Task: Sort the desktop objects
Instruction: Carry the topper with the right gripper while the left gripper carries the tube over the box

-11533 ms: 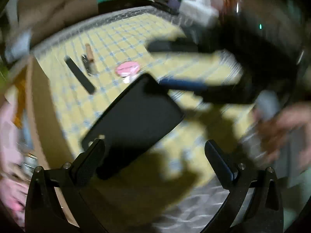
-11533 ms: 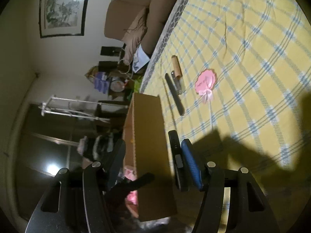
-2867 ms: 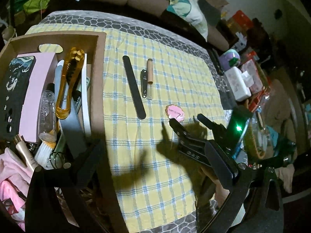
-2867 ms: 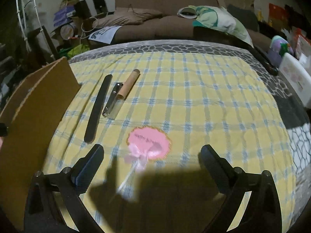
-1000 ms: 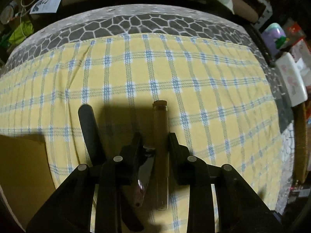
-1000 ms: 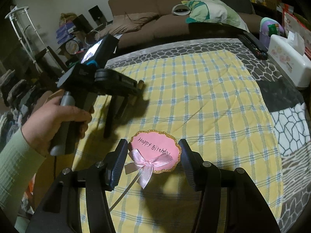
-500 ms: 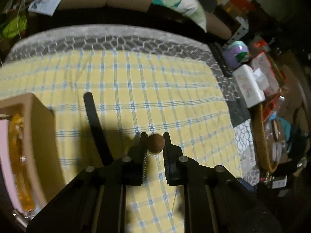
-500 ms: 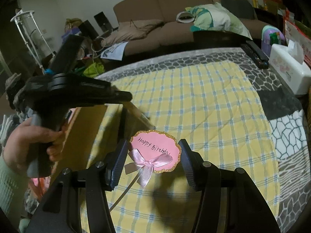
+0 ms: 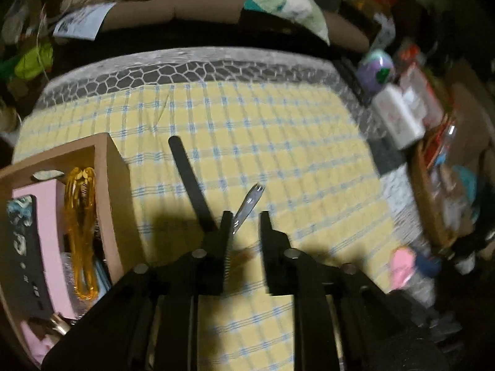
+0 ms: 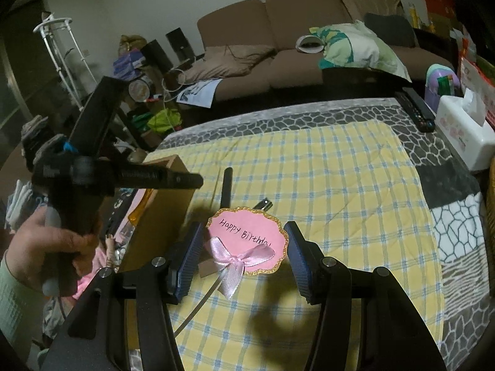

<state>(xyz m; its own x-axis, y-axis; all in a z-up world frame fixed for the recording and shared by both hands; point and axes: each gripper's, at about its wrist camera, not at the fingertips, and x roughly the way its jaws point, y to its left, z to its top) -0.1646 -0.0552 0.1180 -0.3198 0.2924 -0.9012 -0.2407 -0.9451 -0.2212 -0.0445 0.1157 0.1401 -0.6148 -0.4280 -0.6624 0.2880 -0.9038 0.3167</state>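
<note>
Pink birthday card (image 10: pixel 247 232) is sitting edge to edge in the right claw (image 10: pixel 243 228), which is clenching it above the table (image 10: pixel 355 185). The left claw (image 9: pixel 245 215) is opening; a brown blur is showing between its jaws, too smeared to identify. The thin card is risking buckling or slipping out before reaching the cardboard box (image 9: pixel 111 185). Only the left view is showing the box's contents, and the black nail file (image 9: pixel 191 182) and metal clipper (image 9: pixel 250 201) are lying plain there; the right view alone is showing the card's lettering.
</note>
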